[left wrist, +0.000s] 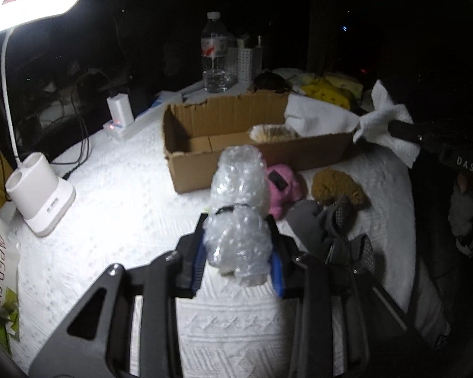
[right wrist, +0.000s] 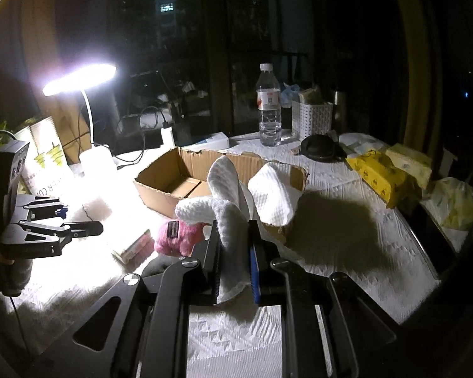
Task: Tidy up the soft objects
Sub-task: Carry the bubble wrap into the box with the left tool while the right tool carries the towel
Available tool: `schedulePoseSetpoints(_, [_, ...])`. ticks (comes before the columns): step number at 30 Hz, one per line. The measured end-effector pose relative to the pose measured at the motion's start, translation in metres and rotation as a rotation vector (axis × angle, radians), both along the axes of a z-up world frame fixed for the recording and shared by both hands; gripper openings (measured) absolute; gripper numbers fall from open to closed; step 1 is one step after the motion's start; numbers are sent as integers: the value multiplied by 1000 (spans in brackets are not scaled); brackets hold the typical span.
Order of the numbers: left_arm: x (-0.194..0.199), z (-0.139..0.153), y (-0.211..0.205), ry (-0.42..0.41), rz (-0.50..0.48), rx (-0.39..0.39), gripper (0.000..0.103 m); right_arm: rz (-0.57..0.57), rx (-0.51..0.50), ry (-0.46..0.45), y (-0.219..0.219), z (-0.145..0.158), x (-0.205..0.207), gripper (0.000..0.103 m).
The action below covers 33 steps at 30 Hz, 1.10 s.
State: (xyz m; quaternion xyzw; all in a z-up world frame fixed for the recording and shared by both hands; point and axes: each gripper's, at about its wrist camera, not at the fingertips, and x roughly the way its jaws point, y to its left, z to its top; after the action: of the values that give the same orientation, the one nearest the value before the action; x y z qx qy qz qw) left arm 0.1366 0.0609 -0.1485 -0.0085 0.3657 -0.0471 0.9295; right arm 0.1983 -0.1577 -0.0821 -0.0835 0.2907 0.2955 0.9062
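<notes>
My left gripper (left wrist: 237,231) is shut on a roll of clear bubble wrap (left wrist: 238,189), held up in front of the open cardboard box (left wrist: 189,154). On the white tablecloth beyond it lie a pink plush (left wrist: 283,186), a brown spongy pad (left wrist: 335,186) and grey gloves (left wrist: 331,230). My right gripper (right wrist: 235,239) is shut on a white towel (right wrist: 227,189) whose far end drapes over the box's (right wrist: 167,173) right end. The left wrist view shows the same towel (left wrist: 318,116) stretching from the box to the right gripper (left wrist: 394,127). Lamp glare hides what the left gripper (right wrist: 88,226) holds.
A white desk lamp base (left wrist: 44,195) and a paper cup pack (left wrist: 0,267) stand at the left. Behind the box are a power strip (left wrist: 119,119), a water bottle (right wrist: 269,107) and a white basket (right wrist: 312,119). Yellow tissue packs (right wrist: 378,170) lie to the right.
</notes>
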Motion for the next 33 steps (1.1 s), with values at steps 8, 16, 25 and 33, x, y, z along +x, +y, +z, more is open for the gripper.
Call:
schedulePoseSetpoints(8, [11,28,-1,-43,8,2,34,4,5,-22,11,14,9,16])
schedulePoseSetpoints(16, [30,52,5,-119,25,4,34,-25,27,-55,11,33,23,16])
schedulePoseSetpoints(25, [65,56,-4,-161,33,-17,34,-37,35,-53,19,35,37,16])
schedulePoseSetpoints(33, [98,51,-8,-173,60,-80,34,-65,40,-31,25,25,67,16])
